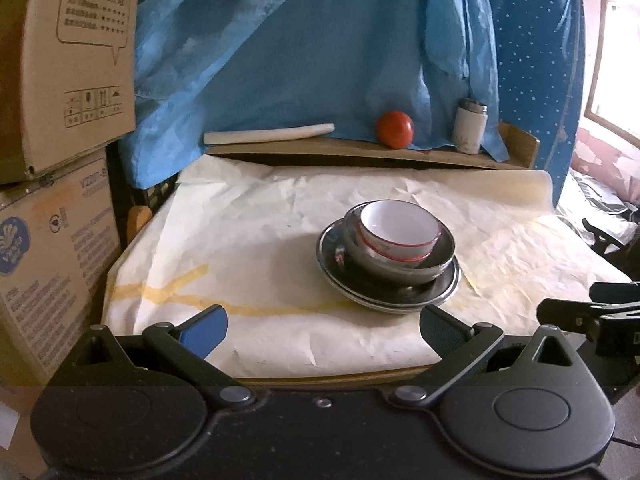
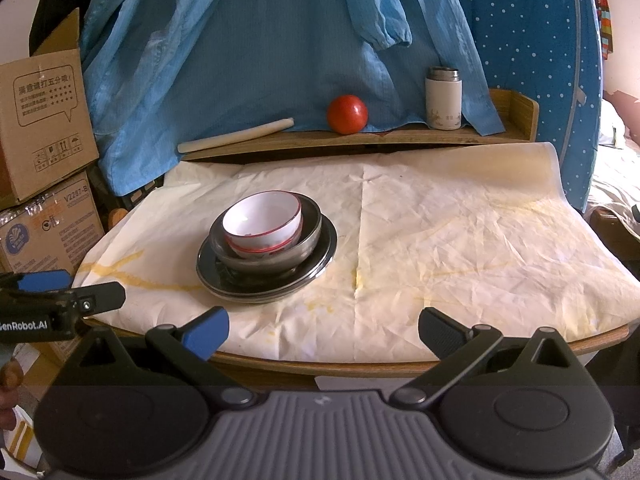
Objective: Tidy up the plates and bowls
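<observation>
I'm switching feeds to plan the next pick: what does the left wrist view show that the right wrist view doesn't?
Only the left wrist view shows the right tongs entering from the right edge, and a window at far right. Only the right wrist view shows the left tongs entering from the left edge, with a bare stretch of paper cover right of the dishes. Both show the white bowl nested in the steel bowl on steel plates, the tomato, the flask and cardboard boxes. Both tongs are open and empty.
</observation>
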